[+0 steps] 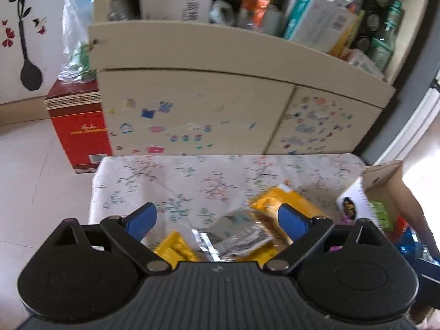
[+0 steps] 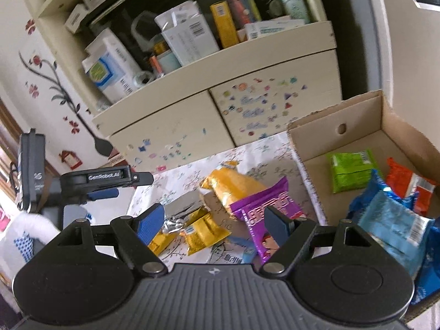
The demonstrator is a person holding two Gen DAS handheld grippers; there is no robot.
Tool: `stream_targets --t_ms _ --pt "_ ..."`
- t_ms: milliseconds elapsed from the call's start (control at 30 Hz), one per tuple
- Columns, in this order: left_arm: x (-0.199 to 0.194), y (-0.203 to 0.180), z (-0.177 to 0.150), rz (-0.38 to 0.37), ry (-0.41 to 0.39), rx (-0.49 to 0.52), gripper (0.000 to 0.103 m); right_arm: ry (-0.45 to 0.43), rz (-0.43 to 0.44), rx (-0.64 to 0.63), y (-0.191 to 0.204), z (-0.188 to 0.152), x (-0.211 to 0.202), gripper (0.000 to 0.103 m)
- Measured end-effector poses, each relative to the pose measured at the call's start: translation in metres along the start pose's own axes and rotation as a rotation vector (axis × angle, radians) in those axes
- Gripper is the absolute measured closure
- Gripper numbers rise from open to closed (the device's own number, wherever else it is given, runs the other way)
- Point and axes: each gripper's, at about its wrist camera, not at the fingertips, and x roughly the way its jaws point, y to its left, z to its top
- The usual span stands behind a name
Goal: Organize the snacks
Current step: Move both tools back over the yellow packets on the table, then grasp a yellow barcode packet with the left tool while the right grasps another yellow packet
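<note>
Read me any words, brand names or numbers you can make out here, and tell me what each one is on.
"GenRobot.AI": on the left hand-held gripper, side of its body.
"46": on the dark device beside it, digits uncertain.
Purple snack packet: large characters, upside down, not readable.
Boxes on the shelf: barcodes and print, too blurred.
Red carton: print too small.

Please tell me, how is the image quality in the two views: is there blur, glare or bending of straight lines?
Left wrist view: motion blur softens the silver packet and yellow packets; the cabinet edges curve from the fisheye lens; bright overexposure at the right edge. Right wrist view: sharper on the purple packet, the cardboard box bends outward, and glare washes out the top right corner.
</note>
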Motion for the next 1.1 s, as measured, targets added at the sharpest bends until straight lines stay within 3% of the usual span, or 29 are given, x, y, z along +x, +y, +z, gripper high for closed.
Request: stream_targets --t_ms 267,467,767,900,1100 --pt "0.022 0.021 -0.023 0.000 0.092 0.112 0.008 0.059 0.033 -0.072 0.015 -0.007 0.023 0.018" --pt "0.035 0.020 -0.051 0.011 0.138 0.307 0.008 0.131 0.013 -0.102 0.017 -0.013 0.053 0.017" --pt "0.045 0.009 -0.065 -0.053 0.144 0.450 0.008 0.182 0.019 -0.162 0.024 -0.017 0.086 0.017" --pt "0.050 0.007 -0.069 -0.048 0.148 0.476 0.008 0.193 0.039 -0.191 0.027 -0.015 0.097 0.017" --pt "0.059 0.017 -0.068 -0.054 0.151 0.430 0.006 0.206 0.044 -0.232 0.034 -0.013 0.114 0.017"
